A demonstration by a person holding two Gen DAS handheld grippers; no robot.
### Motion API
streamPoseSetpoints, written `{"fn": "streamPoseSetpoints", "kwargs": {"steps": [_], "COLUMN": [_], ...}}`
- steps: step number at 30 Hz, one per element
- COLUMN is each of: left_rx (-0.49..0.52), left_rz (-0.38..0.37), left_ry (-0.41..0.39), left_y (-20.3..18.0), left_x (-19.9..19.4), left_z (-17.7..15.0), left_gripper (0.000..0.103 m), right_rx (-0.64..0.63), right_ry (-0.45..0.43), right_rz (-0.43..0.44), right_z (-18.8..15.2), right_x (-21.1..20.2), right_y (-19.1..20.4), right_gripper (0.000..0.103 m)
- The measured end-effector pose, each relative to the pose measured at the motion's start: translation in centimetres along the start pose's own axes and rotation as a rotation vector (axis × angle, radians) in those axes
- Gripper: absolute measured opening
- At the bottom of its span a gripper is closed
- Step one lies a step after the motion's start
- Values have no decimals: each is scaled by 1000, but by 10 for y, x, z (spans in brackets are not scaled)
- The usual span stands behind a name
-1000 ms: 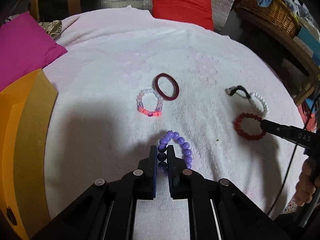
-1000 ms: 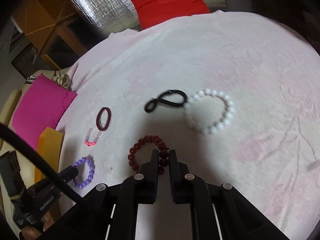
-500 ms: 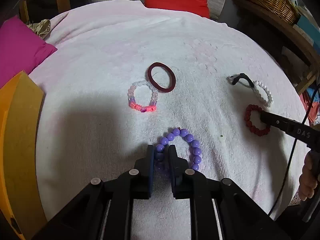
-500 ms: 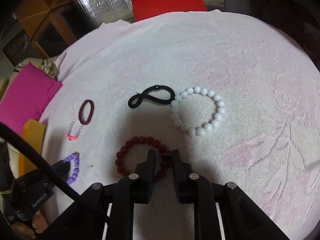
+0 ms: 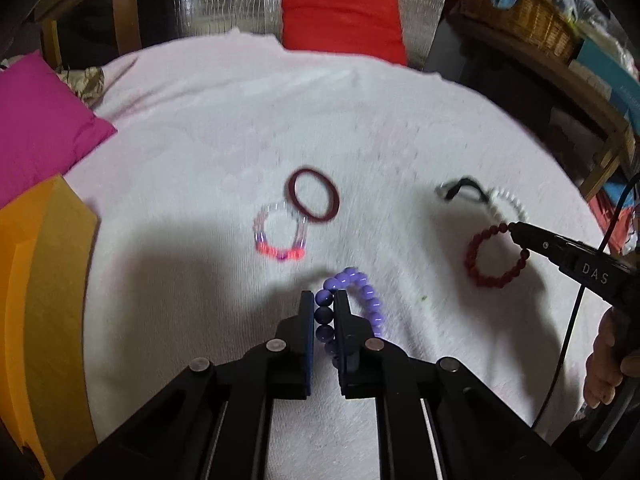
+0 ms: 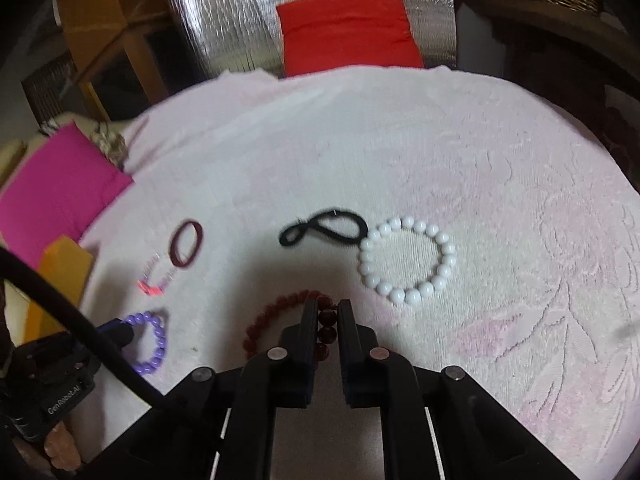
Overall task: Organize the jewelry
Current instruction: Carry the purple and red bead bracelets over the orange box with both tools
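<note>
On the pale pink towel (image 5: 240, 120), my left gripper (image 5: 323, 296) has a purple bead bracelet (image 5: 370, 300) between its pads, and the jaws are closing on the beads. My right gripper (image 6: 325, 306) pinches a dark red bead bracelet (image 6: 280, 304), its jaws closing on it too. In the left wrist view the right gripper (image 5: 516, 228) touches the red bracelet (image 5: 470, 256) at the right. The right wrist view has the left gripper (image 6: 120, 326) at the purple bracelet (image 6: 154, 344), lower left.
A maroon hair tie (image 5: 291, 192) overlaps a pink and clear bracelet (image 5: 280, 254) mid-towel. A black hair tie (image 6: 292, 236) touches a white bead bracelet (image 6: 412, 297). An orange folder (image 5: 40, 280) and a magenta cushion (image 5: 36, 128) lie left, with a red cushion (image 5: 340, 12) at the back.
Both pairs of jaws spread a little half a second ago and are narrow on their bracelets again. Both views dipped and came back; the bracelets stay where they were.
</note>
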State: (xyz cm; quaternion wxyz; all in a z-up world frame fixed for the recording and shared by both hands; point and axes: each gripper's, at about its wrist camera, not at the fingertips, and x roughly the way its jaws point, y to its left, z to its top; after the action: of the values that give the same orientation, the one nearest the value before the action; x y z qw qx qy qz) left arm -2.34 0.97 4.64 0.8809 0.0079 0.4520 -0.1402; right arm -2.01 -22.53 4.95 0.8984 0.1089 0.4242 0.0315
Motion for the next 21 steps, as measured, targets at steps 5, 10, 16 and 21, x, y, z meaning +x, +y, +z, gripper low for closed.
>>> {"fn": "streamPoseSetpoints", "kwargs": {"steps": [5, 10, 16, 21], "left_rx": [-14, -33, -57, -82], "left_rz": [-12, -29, -24, 3], "left_ry": [-73, -136, -194, -250], "left_y": [-3, -3, -2, 3], "left_x": [-18, -36, -62, -91], "left_z": [7, 12, 12, 4], "left_gripper": [9, 9, 9, 9], "right_rx": [46, 74, 56, 35], "right_ry": [-83, -128, -163, -178], "right_rz": [69, 149, 199, 244], "right_z": [8, 11, 10, 9], "right_x": [-17, -29, -37, -42], "right_y": [-5, -6, 4, 22], "right_gripper": [11, 11, 11, 11]}}
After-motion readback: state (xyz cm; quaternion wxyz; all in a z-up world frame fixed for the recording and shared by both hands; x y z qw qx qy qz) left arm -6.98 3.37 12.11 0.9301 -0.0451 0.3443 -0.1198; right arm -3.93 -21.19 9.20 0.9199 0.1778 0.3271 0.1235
